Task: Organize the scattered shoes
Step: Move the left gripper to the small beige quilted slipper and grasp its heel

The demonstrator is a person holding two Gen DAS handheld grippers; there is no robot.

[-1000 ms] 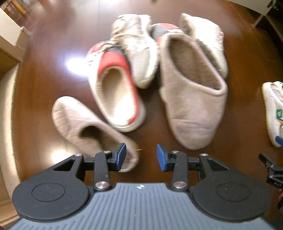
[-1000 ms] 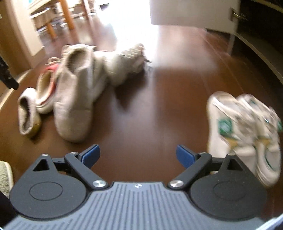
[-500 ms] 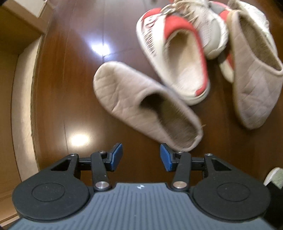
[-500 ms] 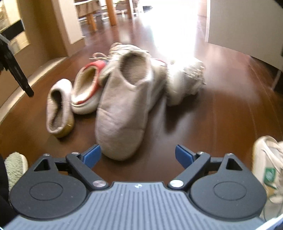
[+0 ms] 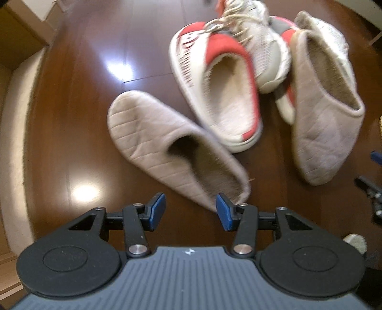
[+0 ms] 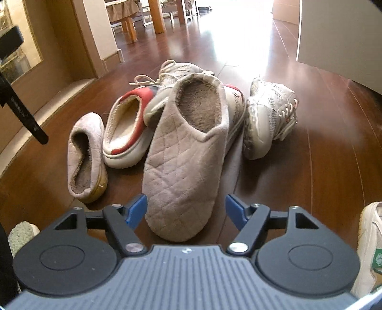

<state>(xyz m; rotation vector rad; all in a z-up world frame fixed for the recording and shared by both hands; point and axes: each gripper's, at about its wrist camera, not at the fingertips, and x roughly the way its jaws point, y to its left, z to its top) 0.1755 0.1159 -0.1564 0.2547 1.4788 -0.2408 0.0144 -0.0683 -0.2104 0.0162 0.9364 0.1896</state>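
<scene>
Shoes lie piled on the dark wooden floor. In the left wrist view a small beige quilted slipper (image 5: 167, 147) lies just ahead of my left gripper (image 5: 191, 211), which points down and stands open; the slipper's heel reaches its right fingertip (image 5: 224, 209). Beyond it lie a red-and-white slipper (image 5: 222, 95), a white sneaker (image 5: 262, 47) and a second beige slipper (image 5: 327, 114). In the right wrist view this larger beige slipper (image 6: 183, 171) has its toe between the closing jaws of my right gripper (image 6: 185, 209). A gap remains at the right pad.
Another white sneaker (image 6: 269, 119) lies on its side right of the pile. A white shoe with green marks (image 6: 367, 250) is at the right edge, a green fuzzy slipper (image 6: 21, 236) at bottom left. A raised beige step (image 5: 14, 119) runs along the left; table legs (image 6: 157, 16) stand far back.
My left gripper shifted over the small beige slipper, which now lies nearer its fingers. My right gripper swung left from the green-marked shoes to the large beige slipper and its jaws narrowed around the toe.
</scene>
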